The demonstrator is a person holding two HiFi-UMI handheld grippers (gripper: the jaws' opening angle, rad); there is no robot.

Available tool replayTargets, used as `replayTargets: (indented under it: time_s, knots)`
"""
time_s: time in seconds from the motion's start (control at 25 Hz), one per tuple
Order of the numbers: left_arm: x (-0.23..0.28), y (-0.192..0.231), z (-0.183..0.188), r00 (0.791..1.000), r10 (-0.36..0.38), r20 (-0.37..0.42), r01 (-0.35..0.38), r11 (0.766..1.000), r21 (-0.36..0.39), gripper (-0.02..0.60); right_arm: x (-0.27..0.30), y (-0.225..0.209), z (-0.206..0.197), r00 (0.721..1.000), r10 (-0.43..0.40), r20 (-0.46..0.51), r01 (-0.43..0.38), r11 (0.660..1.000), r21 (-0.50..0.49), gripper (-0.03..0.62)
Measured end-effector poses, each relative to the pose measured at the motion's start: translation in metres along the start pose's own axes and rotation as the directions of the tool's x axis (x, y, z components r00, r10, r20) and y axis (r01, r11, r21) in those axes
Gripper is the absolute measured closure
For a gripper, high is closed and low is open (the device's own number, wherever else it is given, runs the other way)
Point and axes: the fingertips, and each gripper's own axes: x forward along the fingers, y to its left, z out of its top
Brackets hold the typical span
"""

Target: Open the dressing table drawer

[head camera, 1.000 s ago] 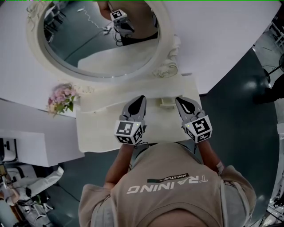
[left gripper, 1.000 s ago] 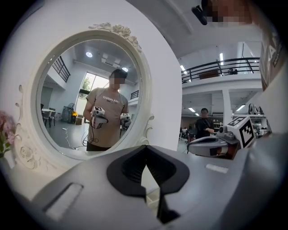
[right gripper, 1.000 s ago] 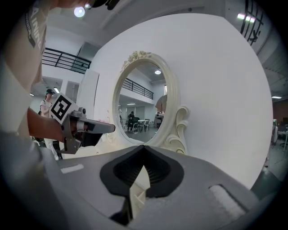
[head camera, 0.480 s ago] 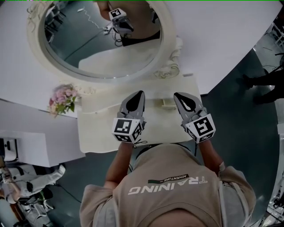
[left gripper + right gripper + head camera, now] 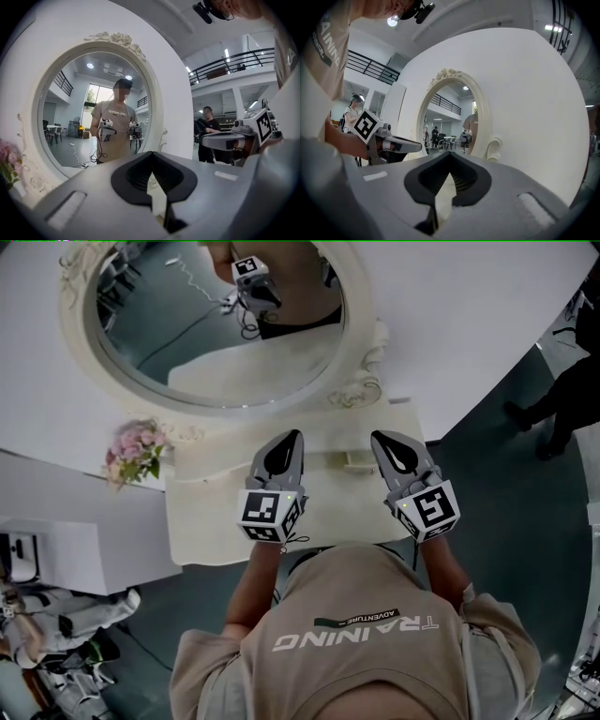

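The cream dressing table (image 5: 206, 517) stands under an oval mirror (image 5: 216, 324). Its drawer front does not show in any view. My left gripper (image 5: 292, 434) hovers over the table top, shut and empty. My right gripper (image 5: 379, 437) hangs beside it on the right, also shut with nothing between its pads. A small cream block (image 5: 354, 462) sits on the table top between the two. In the left gripper view the closed jaws (image 5: 151, 161) face the mirror (image 5: 93, 108). The right gripper view looks past its shut jaws (image 5: 449, 161) at the mirror frame (image 5: 485, 122).
Pink flowers (image 5: 134, 448) stand at the table's left corner. A white cabinet (image 5: 56, 521) lies further left. A white curved wall (image 5: 469, 315) backs the mirror. Another person (image 5: 562, 381) walks on the dark floor at the right.
Both grippers have risen a little over the table top, still shut. The person at the right edge has walked further into view.
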Motion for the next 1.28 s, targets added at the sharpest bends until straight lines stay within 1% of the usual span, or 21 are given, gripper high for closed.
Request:
replayTargets:
  time_s: [0.32, 0.64, 1.04, 1.28]
  knots:
    - [0.007, -0.003, 0.005, 1.0, -0.01, 0.013, 0.01, 1.0, -0.005, 0.563, 0.002, -0.005, 0.001, 1.0, 0.006, 0.007, -0.006, 1.0, 0.001, 0.592]
    - [0.0, -0.004, -0.006, 1.0, 0.005, -0.007, -0.005, 1.0, -0.029, 0.563, 0.007, -0.002, -0.004, 0.999, 0.039, -0.003, -0.039, 0.999, 0.003, 0.592]
    - [0.009, -0.01, 0.0, 1.0, -0.029, 0.009, 0.03, 0.999, -0.022, 0.563, 0.003, -0.005, -0.004, 1.0, 0.019, 0.002, -0.019, 1.0, 0.011, 0.592]
    - [0.012, -0.013, 0.006, 0.999, -0.031, 0.024, 0.031, 0.999, -0.015, 0.563, 0.002, -0.007, 0.001, 1.0, 0.023, 0.014, -0.023, 1.0, 0.004, 0.592]
